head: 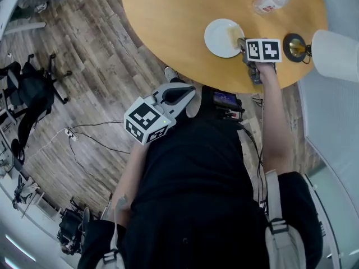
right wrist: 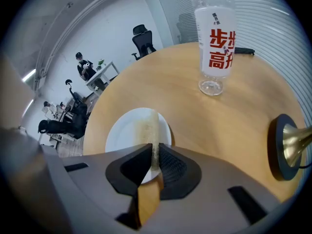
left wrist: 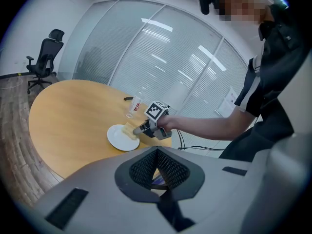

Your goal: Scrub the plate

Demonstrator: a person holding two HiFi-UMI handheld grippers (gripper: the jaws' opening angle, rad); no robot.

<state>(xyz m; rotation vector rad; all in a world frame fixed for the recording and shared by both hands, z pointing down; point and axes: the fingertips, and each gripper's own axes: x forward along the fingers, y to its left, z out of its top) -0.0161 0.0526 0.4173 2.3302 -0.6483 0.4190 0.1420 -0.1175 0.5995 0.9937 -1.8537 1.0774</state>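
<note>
The white plate [right wrist: 122, 133] lay on the round wooden counter [right wrist: 234, 111], near the edge that was closest to the person. The right gripper [right wrist: 155, 152] was stretched out over this edge, and its jaws were closed on a thin yellowish sponge [right wrist: 148, 128]. The sponge stood on its edge between the jaws, and its free end reached forward over the right part of the plate. From the left gripper view the sponge seemed to touch the plate there. Behind the plate, well apart from it, a clear plastic water bottle [right wrist: 216, 38] with red print stood upright on the counter. To the right of the right gripper stood a round black lamp base [right wrist: 282, 145] with a brass stem. The left gripper [left wrist: 157, 155] was held back close to the person's body, above the wooden floor [head: 95, 55] and away from the counter. Its jaws were pressed together and held nothing.
</note>
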